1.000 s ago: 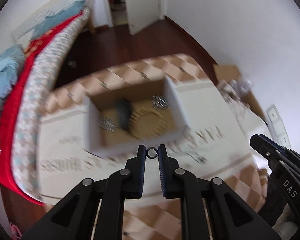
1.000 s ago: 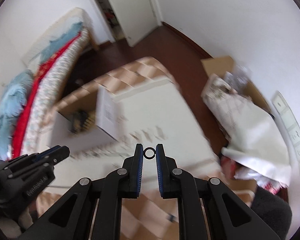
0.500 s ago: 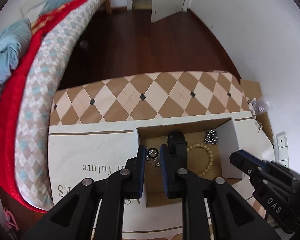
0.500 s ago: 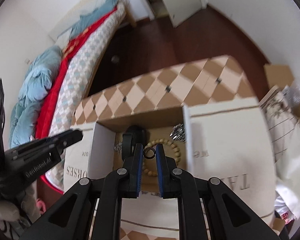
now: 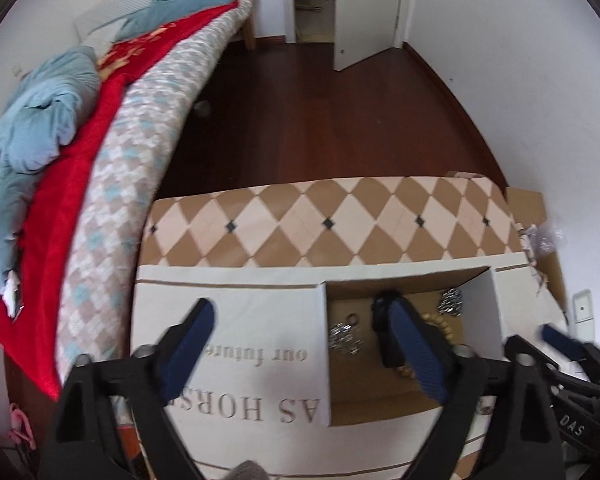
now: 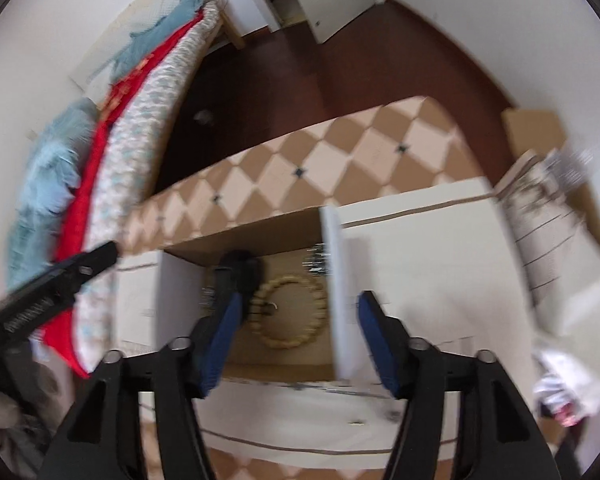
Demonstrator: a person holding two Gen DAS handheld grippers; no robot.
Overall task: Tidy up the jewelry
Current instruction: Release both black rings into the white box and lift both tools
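An open cardboard box [image 5: 476, 292] [image 6: 342, 280] sits on a white printed cloth. Inside lie a wooden bead bracelet [image 6: 290, 312], a black watch [image 5: 386, 336] [image 6: 240, 272], two silvery sparkly pieces [image 5: 344, 338] [image 5: 450, 302] and a small dark ring [image 5: 352, 319]. Another small ring [image 6: 271, 308] lies inside the bracelet. My left gripper [image 5: 306, 350] is wide open and empty above the box's left wall. My right gripper [image 6: 298, 340] is wide open and empty over the box; it also shows in the left wrist view [image 5: 560, 340].
The box stands on a table with a diamond-patterned cloth [image 5: 300, 220]. A bed with red and blue bedding [image 5: 80, 152] is on the left. Cardboard and clutter [image 6: 548, 200] lie to the right by the wall. Dark wood floor [image 5: 320, 112] lies beyond.
Both grippers held a small ring half a second ago; both have opened wide and the rings now lie in the box. The left gripper has shifted left.
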